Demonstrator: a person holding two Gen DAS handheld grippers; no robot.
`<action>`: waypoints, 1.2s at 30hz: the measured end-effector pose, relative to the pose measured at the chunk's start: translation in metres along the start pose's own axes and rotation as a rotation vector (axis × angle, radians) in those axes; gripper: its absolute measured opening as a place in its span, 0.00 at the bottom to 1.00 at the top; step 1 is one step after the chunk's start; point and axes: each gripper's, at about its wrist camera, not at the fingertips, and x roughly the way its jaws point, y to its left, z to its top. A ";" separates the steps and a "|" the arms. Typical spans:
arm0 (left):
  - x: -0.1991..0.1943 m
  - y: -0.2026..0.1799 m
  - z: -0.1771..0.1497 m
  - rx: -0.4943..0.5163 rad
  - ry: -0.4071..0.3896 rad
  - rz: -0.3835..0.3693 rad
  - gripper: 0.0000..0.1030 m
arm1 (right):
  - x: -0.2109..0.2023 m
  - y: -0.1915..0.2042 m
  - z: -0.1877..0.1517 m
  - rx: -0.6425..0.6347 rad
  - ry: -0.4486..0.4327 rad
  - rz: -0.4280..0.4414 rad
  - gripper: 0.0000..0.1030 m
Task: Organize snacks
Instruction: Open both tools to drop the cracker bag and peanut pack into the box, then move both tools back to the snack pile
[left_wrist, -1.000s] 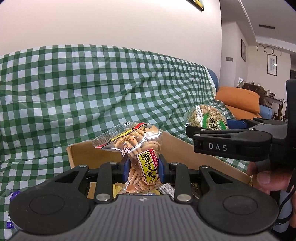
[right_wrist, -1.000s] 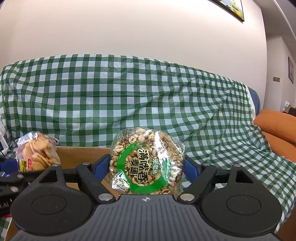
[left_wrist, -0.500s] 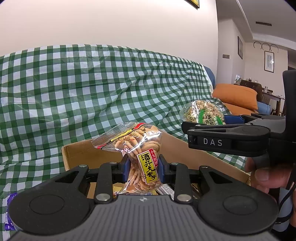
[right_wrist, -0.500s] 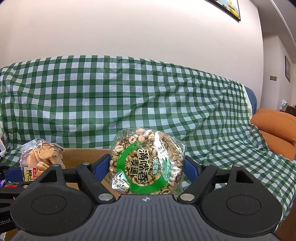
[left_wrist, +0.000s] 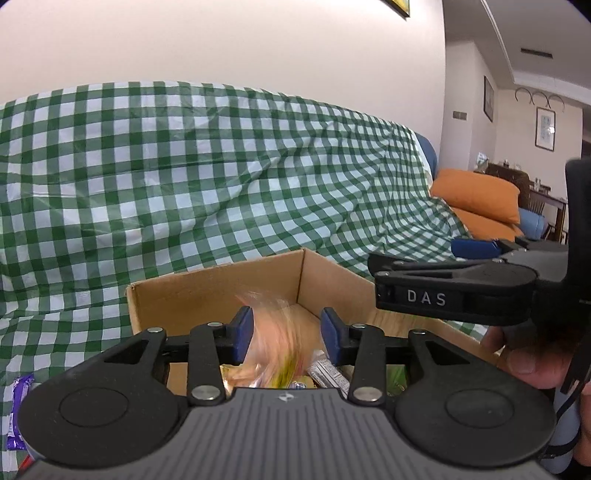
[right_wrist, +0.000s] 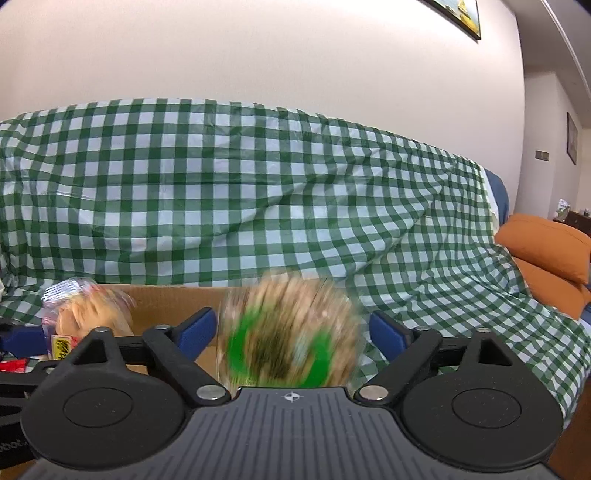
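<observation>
My left gripper (left_wrist: 286, 330) is open above the cardboard box (left_wrist: 207, 291). The cracker bag (left_wrist: 275, 343) is a blur between its pads, falling into the box. My right gripper (right_wrist: 291, 332) is open too. The peanut bag with the green ring (right_wrist: 288, 336) is blurred and dropping between its blue pads. The right gripper also shows in the left wrist view (left_wrist: 476, 251). The falling cracker bag also shows at the left of the right wrist view (right_wrist: 86, 314). Several snack packets (left_wrist: 328, 371) lie inside the box.
A sofa under a green checked cloth (left_wrist: 184, 166) stands behind the box. A purple packet (left_wrist: 18, 410) lies on the cloth at the far left. An orange cushion (left_wrist: 476, 197) is at the right. A hand (left_wrist: 528, 354) holds the right gripper.
Both grippers have opened. The cracker bag and the peanut bag have come loose and are falling toward the box. More of the box's inside now shows in the left wrist view.
</observation>
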 end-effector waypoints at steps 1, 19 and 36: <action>-0.001 0.002 0.000 -0.003 0.000 0.004 0.44 | 0.000 0.000 0.000 0.003 -0.001 -0.003 0.92; -0.073 0.100 0.020 -0.070 -0.010 0.269 0.43 | -0.012 0.028 -0.005 -0.008 0.016 0.064 0.92; -0.044 0.274 -0.074 -0.825 0.508 0.356 0.58 | -0.040 0.103 -0.014 -0.158 -0.003 0.357 0.52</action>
